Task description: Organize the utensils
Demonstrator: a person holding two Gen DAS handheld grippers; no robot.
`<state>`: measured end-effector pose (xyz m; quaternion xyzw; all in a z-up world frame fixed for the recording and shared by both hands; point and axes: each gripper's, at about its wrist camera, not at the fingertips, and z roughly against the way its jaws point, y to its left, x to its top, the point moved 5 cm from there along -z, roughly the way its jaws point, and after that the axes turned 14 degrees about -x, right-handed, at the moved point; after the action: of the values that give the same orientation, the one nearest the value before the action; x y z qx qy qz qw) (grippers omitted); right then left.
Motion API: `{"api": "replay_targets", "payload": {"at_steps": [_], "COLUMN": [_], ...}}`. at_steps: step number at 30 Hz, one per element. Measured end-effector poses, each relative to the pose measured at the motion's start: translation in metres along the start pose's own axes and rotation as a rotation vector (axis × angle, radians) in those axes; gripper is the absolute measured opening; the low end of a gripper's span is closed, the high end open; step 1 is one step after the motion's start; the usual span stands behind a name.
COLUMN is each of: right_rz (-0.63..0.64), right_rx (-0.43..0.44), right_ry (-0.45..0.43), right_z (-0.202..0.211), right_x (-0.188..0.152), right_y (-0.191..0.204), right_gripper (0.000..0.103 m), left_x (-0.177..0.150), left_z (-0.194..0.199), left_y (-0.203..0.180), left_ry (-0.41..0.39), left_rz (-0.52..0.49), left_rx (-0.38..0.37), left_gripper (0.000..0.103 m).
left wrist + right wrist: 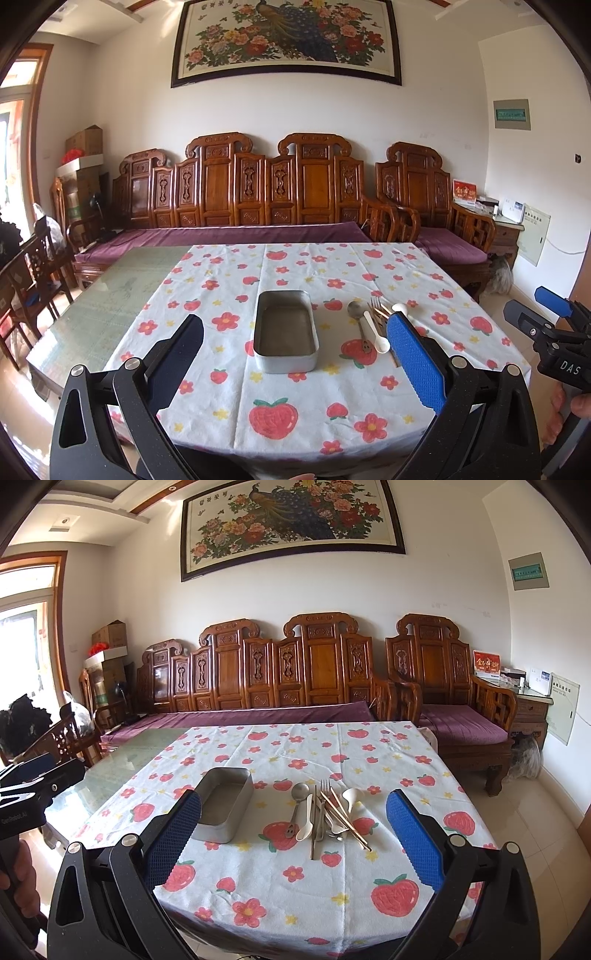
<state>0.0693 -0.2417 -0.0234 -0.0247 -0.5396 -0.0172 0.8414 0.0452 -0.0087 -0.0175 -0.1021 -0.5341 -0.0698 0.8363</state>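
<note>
An empty rectangular metal tin (286, 330) sits mid-table on the strawberry tablecloth (295, 406); it also shows in the right wrist view (225, 805). To its right lies a pile of utensils (328, 814): a steel spoon (298, 794), a cream spoon (306, 823), a fork (325, 794), chopsticks (347, 823) and another cream spoon (351, 797). The pile shows in the left wrist view (373, 325), partly behind my finger. My left gripper (295, 365) is open, above the table's near edge before the tin. My right gripper (295, 842) is open, before the utensils.
The table's left part is bare glass (110, 295). A carved wooden sofa with purple cushions (240, 206) stands behind the table, a wooden chair (33, 273) at the left. The right gripper's body (554, 332) is off the table's right edge.
</note>
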Motion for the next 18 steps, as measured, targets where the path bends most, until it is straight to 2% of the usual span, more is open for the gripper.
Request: {"api": "replay_targets", "payload": {"at_steps": [18], "right_rz": [-0.001], "right_rx": [0.001], "right_ry": [-0.005], "right_z": [0.0047], "right_x": [0.0024], "right_y": [0.0016], "right_gripper": [0.100], "left_x": [0.0028], "left_z": [0.0030], "left_y": [-0.0034], "left_ry": [-0.002], "left_rz": [0.001], "left_rx": [-0.002], "left_gripper": [0.096]}}
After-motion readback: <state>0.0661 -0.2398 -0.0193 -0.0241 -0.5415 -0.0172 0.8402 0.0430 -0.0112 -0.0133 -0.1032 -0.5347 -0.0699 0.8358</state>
